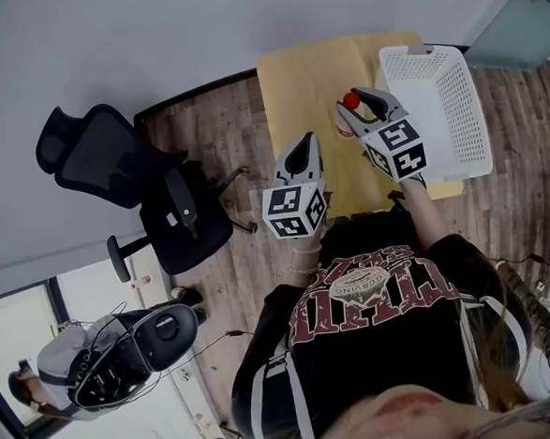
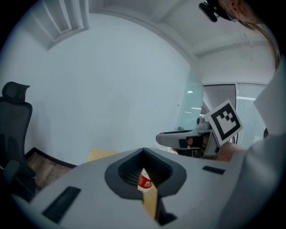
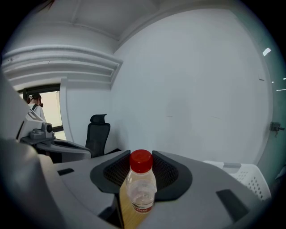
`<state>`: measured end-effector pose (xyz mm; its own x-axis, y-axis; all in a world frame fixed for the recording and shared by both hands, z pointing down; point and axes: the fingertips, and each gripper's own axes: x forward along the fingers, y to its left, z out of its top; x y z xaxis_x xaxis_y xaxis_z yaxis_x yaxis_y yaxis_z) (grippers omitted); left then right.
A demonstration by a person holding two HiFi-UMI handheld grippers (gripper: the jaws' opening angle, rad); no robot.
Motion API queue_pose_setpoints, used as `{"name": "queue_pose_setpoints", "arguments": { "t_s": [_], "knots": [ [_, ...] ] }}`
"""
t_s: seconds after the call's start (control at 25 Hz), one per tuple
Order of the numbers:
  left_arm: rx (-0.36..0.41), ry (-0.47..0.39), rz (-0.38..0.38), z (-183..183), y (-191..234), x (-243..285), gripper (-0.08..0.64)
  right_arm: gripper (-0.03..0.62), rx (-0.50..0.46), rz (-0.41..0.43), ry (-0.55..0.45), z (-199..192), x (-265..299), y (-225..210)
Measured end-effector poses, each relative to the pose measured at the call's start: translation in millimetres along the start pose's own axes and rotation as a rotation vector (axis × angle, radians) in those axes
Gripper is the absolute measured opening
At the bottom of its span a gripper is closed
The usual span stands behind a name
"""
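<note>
**Bottle clamped in the right gripper, over the worktop**

Bottle (image 3: pixel 140 184) first: small, clear, red-capped, with a red label low on its body. It sits upright between the jaws of the right gripper (image 1: pixel 355 107), which is clenched on its sides. From the head view, the cap shows just at that gripper's tip, above the yellow worktop (image 1: pixel 308 80) and just left of the white basket (image 1: pixel 442 122) that stands on the worktop's right end.

The person holds the left gripper (image 1: pixel 306 146) nearer the body, over the worktop's near-left corner and well clear of the bottle. Its jaws stand a narrow slit apart and grasp nothing. Through that slit a scrap of the bottle's red label shows, with a strip of worktop below it.

A black office chair (image 1: pixel 131 177) stands on the wooden floor off to the left, by the wall.
</note>
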<state>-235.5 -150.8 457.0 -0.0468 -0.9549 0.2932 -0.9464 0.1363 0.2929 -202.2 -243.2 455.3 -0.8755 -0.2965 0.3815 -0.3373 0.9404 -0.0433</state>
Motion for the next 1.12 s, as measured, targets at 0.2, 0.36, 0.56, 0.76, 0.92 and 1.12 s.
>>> {"name": "queue_pose_setpoints", "arguments": {
  "t_s": [0.2,0.36,0.56,0.76,0.92,1.12],
  "knots": [
    [-0.003,0.007,0.004,-3.1,5.2,-3.7,0.048,0.164,0.011,0.000,0.029,-19.8,10.6,3.7],
    [-0.008,0.013,0.007,-4.0,14.4,-3.7,0.048,0.163,0.012,0.001,0.057,-31.4,24.1,6.2],
    [-0.011,0.021,0.009,-4.1,22.6,-7.6,0.048,0.164,0.012,0.002,0.091,-44.2,35.0,10.6],
    [-0.015,0.026,0.012,-5.1,27.6,-12.1,0.048,0.163,0.017,0.005,0.132,-58.2,43.4,15.4],
    [-0.020,0.029,0.015,-7.0,31.2,-13.9,0.048,0.164,0.018,0.009,0.156,-67.7,48.7,18.8],
    [-0.023,0.031,0.020,-8.1,38.1,-17.6,0.048,0.164,0.019,0.010,0.177,-78.0,53.5,24.4]
  ]
}}
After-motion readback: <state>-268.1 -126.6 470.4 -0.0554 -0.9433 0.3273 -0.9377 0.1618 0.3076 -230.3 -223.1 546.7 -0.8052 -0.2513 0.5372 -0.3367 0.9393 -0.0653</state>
